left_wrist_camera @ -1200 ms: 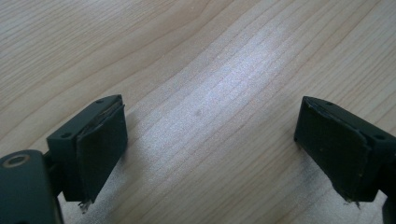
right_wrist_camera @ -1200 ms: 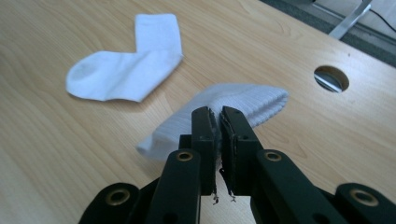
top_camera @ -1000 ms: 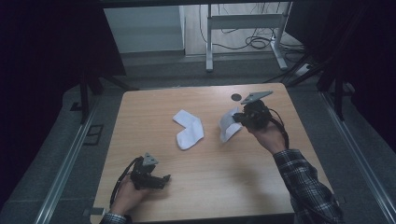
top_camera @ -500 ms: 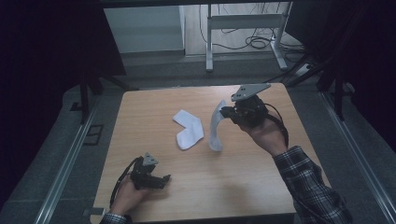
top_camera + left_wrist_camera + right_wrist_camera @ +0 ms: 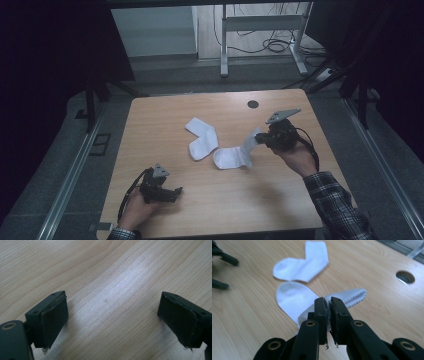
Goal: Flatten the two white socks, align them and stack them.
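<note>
right gripper (image 5: 327, 303) pinches white sock (image 5: 294, 298) at its cuff.

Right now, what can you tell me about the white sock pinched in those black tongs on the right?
The white knitted fabric sock is soft and limp, with a ribbed cuff. The right gripper is shut on its cuff end, holding that end up off the light wooden table. Its rounded toe end lies flat on the wood, just beside a second white sock lying flat; whether the two touch I cannot tell.
</note>
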